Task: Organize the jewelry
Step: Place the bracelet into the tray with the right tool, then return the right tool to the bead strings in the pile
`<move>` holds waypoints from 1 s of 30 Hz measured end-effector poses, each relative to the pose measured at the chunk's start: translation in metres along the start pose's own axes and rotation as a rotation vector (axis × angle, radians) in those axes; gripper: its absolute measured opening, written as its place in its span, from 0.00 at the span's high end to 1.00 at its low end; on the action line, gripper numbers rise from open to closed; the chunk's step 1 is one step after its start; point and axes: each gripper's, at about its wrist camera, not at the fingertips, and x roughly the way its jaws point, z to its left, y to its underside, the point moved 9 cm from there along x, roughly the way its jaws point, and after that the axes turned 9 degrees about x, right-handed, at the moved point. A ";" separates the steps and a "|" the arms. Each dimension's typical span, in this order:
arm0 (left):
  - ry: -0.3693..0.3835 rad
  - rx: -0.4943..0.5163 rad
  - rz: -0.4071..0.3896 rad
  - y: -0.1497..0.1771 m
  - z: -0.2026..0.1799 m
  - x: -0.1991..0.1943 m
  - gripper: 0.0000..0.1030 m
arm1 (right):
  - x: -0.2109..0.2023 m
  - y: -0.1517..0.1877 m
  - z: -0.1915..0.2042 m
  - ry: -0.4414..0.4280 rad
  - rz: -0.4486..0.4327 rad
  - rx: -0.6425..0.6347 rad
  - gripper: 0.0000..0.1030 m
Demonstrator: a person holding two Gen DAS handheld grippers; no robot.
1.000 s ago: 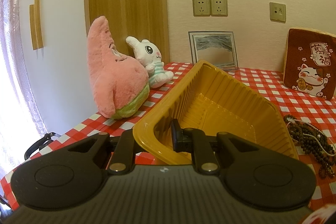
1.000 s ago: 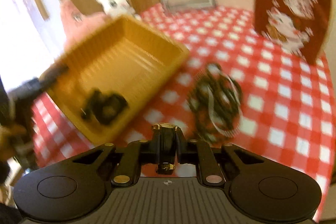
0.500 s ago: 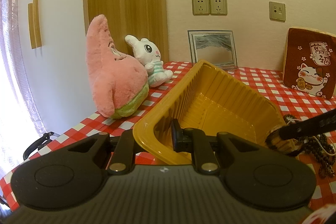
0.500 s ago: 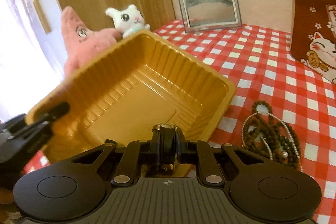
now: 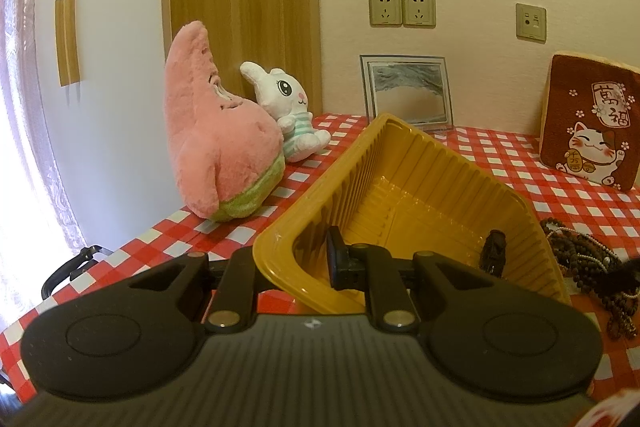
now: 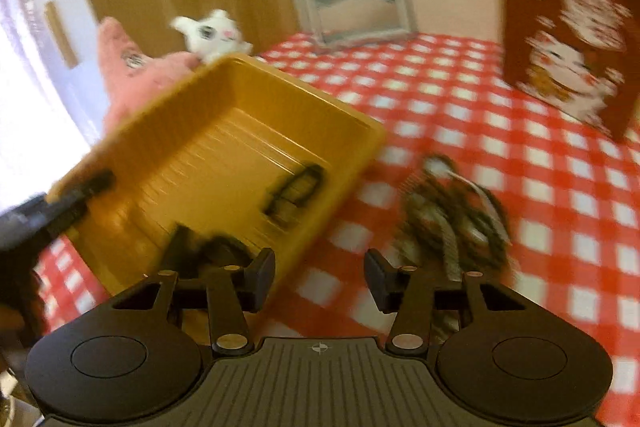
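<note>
A yellow ribbed plastic tray is held tilted above the checked tablecloth, my left gripper shut on its near rim. In the right wrist view the same gripper pinches the tray at its left corner. Dark bead bracelets lie blurred inside the tray, and one dark piece rests against its right wall. My right gripper hovers over the tray's right edge, jaws opening, nothing between them. A pile of dark and pearl bead strings lies on the cloth to the right.
A pink star plush and a white bunny plush sit at the back left. A framed picture leans on the wall. A brown lucky-cat cushion stands at the back right. The table's left edge is close.
The right gripper went from shut to open and drew back from over the tray toward its right edge. A dark piece now shows against the tray's right wall. The left gripper kept still.
</note>
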 end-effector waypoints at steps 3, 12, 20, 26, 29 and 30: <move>0.001 -0.001 0.001 0.000 0.000 0.000 0.86 | -0.009 0.010 -0.030 0.065 0.017 0.032 0.52; 0.001 -0.004 0.004 0.001 0.000 0.000 0.86 | -0.024 0.001 -0.089 0.171 -0.011 0.061 0.63; -0.003 -0.008 0.008 0.002 0.001 0.000 0.85 | -0.003 -0.014 -0.088 0.157 -0.019 -0.064 0.78; -0.008 -0.011 0.015 0.003 0.001 0.000 0.85 | 0.022 -0.025 -0.088 0.145 -0.003 -0.103 0.83; -0.010 -0.014 0.017 0.003 0.001 0.000 0.85 | 0.031 -0.029 -0.089 0.143 0.004 -0.122 0.84; -0.011 -0.014 0.019 0.003 0.001 0.000 0.85 | 0.034 -0.030 -0.089 0.142 0.008 -0.128 0.84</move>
